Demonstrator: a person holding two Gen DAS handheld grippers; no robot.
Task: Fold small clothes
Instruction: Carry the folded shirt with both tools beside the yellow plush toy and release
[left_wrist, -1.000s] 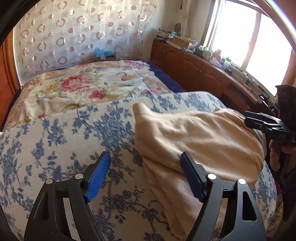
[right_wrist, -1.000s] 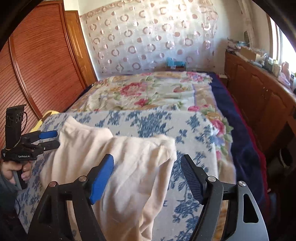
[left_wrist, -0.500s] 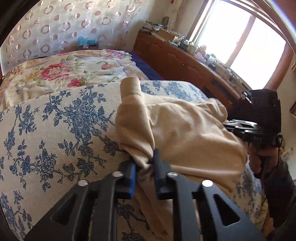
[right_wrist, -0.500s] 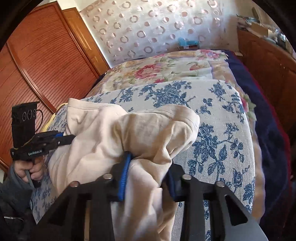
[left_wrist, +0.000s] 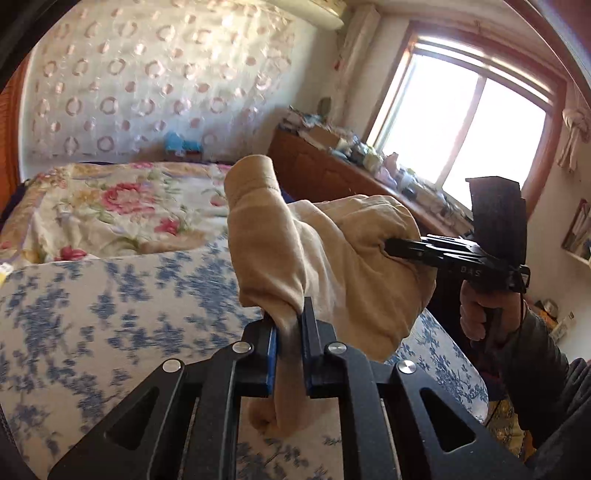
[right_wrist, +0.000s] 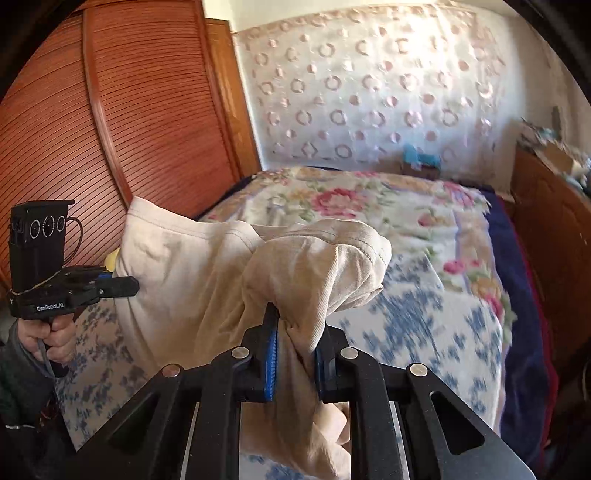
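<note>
I've got the cream garment (left_wrist: 332, 251) lifted above the blue-floral quilt (left_wrist: 110, 302), strung between both grippers. Left gripper (left_wrist: 288, 343) is pinched tight on its left end, right gripper (right_wrist: 295, 350) pinched on the right end, so the long axis runs side to side between them; the far edge looks bunched, probably a sleeve

2 wrist views – close, sharing bed (left_wrist: 92, 295)

Motion blurs the blue-flowered white bedspread (left_wrist: 110, 295). The cream cotton garment (right_wrist: 207, 280) hides the right tongs' (left_wrist: 388, 246) tips; its lower end leaves frame.
</note>
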